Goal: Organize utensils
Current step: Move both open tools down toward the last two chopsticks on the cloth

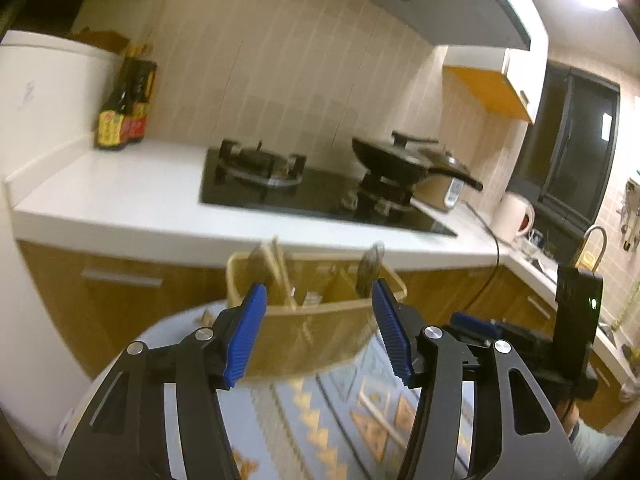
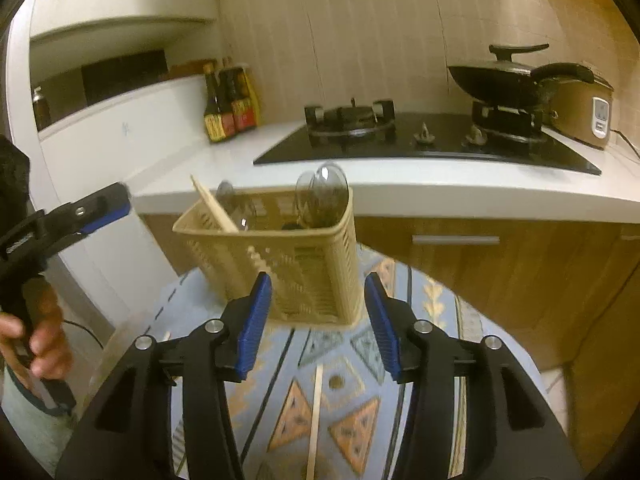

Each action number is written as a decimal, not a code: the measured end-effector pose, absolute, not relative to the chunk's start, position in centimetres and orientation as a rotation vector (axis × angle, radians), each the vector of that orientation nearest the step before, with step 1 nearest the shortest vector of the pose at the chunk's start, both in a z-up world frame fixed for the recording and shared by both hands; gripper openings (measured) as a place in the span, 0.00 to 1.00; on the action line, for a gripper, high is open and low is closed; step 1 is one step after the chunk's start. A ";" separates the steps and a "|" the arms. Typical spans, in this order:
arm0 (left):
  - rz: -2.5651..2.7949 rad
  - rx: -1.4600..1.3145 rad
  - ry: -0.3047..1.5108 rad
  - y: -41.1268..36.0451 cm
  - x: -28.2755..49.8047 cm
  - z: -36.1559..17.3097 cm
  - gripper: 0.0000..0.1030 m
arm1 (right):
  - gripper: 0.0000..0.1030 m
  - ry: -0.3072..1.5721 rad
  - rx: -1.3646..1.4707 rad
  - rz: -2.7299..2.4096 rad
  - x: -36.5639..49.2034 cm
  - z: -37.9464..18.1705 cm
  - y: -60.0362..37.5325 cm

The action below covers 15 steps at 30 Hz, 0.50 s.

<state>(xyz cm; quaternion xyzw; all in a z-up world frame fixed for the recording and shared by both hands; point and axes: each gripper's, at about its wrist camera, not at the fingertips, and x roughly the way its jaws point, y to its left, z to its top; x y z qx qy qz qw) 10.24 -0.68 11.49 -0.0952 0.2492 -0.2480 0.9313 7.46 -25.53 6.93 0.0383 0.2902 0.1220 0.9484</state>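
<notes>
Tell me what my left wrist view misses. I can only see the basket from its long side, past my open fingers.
Observer: On the right wrist view, a loose chopstick lies flat on the patterned cloth, just ahead of the right gripper.
Operator: State whether that gripper holds anything.
Observer: Nothing; it is open, its blue pads apart, short of the basket.
Operator: Report the basket's contents from that side.
Observer: Spoons stand bowl-up at its right end; one chopstick leans out at the left.
Operator: Say where my left gripper sits.
Observer: The left gripper is at the far left, beside the basket and clear of it.
</notes>
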 end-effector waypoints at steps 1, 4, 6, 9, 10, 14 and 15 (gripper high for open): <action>-0.497 -0.193 0.527 -0.3 9.8 11.4 0.52 | 0.45 0.607 0.076 0.254 7.2 7.0 -25.3; -0.443 -0.192 0.599 1.3 8.6 10.7 0.52 | 0.45 0.655 0.055 0.248 5.9 6.9 -24.6; -0.396 -0.194 0.651 2.3 8.1 9.9 0.52 | 0.45 0.695 0.032 0.228 5.2 6.4 -23.9; -0.332 -0.193 0.763 3.7 7.6 7.8 0.52 | 0.45 0.756 0.009 0.217 4.5 5.3 -23.2; -0.325 -0.193 0.790 4.0 7.5 7.2 0.52 | 0.45 0.784 0.002 0.208 4.3 4.9 -23.1; -0.312 -0.192 0.898 4.8 6.8 4.6 0.52 | 0.55 0.924 0.042 0.204 4.6 2.7 -23.3; -0.312 -0.193 0.912 4.8 6.6 4.2 0.52 | 0.56 0.961 0.061 0.206 4.7 2.1 -23.4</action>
